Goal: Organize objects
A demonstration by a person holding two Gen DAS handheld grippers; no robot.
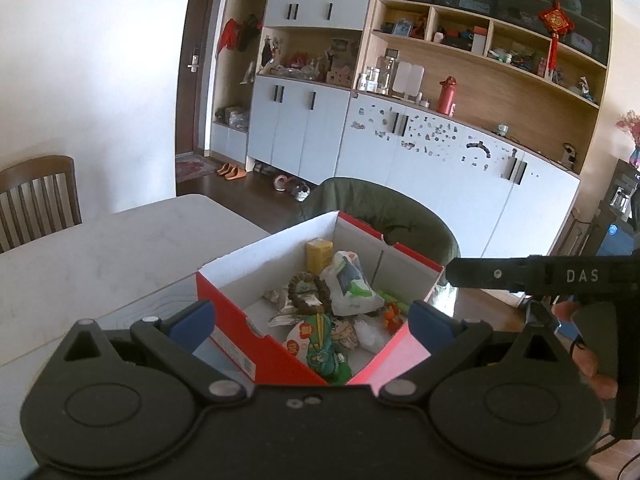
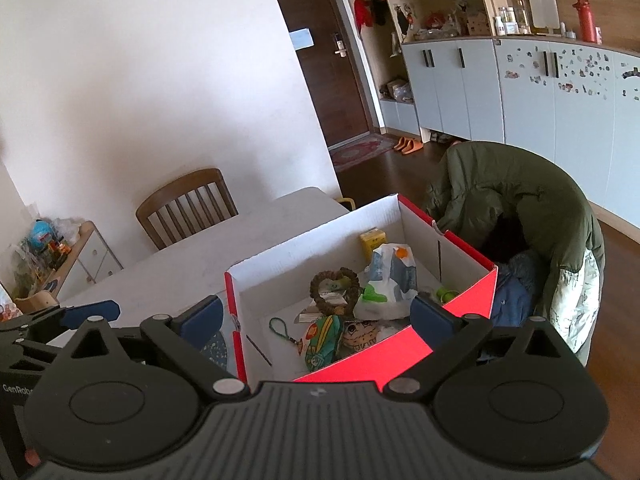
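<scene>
Box (image 2: 400, 364): red outside, white inside; held a yellow carton (image 2: 373, 242), a white bag (image 2: 390, 284) printed blue and green, a brown wreath-like ring (image 2: 334, 290) and a green pouch (image 2: 322, 342) with orange-and-white pattern. Table (image 1: 100, 248): white, faintly marbled. Jacket (image 2: 520, 192) olive green; chair (image 2: 188, 204) brown wood; gripper fingers (image 1: 192, 320) blue-padded on black.
</scene>
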